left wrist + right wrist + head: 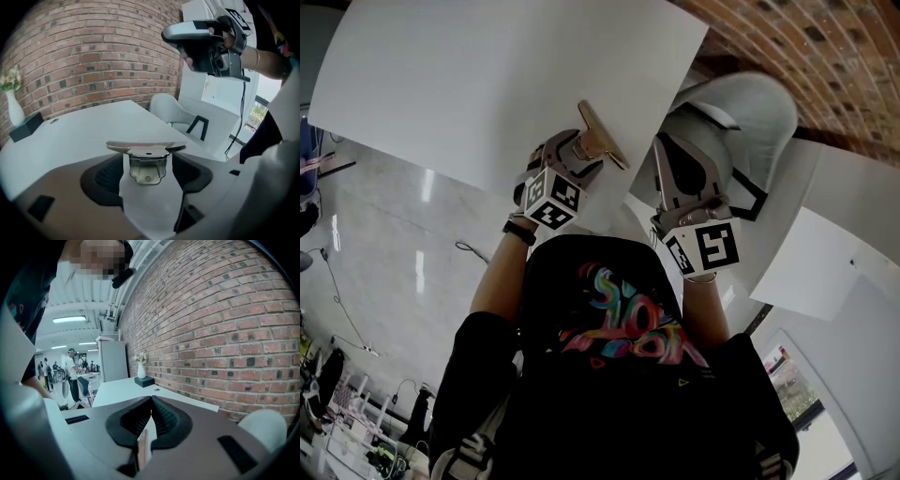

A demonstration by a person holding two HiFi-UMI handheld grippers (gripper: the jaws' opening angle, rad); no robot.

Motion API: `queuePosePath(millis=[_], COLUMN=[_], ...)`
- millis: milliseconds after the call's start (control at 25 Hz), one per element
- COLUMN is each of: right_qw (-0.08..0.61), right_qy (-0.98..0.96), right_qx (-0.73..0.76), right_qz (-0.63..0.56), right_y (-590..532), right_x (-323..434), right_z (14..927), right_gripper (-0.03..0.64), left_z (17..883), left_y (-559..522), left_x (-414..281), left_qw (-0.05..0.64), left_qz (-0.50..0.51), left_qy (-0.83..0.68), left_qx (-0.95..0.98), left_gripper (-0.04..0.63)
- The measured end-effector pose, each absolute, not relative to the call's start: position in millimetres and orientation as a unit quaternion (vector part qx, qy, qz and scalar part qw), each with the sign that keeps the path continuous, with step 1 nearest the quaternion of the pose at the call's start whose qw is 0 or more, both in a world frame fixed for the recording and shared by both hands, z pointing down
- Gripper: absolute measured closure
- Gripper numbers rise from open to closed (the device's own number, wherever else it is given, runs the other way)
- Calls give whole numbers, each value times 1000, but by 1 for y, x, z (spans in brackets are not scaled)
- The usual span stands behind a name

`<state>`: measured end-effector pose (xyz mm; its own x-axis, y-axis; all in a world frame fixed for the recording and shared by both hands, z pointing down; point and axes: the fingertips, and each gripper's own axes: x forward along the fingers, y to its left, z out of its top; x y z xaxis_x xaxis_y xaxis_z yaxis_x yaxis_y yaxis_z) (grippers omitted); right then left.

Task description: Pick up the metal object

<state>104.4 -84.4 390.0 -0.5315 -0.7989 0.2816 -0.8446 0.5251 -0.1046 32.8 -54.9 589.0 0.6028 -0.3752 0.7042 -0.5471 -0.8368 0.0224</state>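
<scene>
1. The worktop (93, 119) is white and smooth.
2. A dark box (26, 127) sits at its far end, with a white vase (14, 110) of flowers standing on the box.
3. A small round fitting (54, 121) lies near the box.

- metal object (148, 161): single piece, dull silver with a brassy tint; flat bar across the top, and under it a small folded bracket with a coil spring and one round hole.
- Pose: bar level, bracket hanging beneath.
- Location: in the gap at the tips of the left tongs (151, 157); bar ends overlap both pads, bracket sides clear of them.
</scene>
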Motion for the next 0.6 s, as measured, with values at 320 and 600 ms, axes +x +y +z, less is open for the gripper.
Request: queuePosePath(millis=[320,600], right_qw=[100,99], right_qy=[-866,-865], right_qx=[476,477], right_qz=[120,123], right_y=[-87,-92], right_x=[104,104], right_z=[392,394], right_gripper=[600,600], left_z=[604,606], left_y=[-55,-57], left_x=[33,36], left_qw=[126,125], left_qz=[383,384], left_qy=[-261,-250], left_qx=[877,880], left_gripper=[290,291])
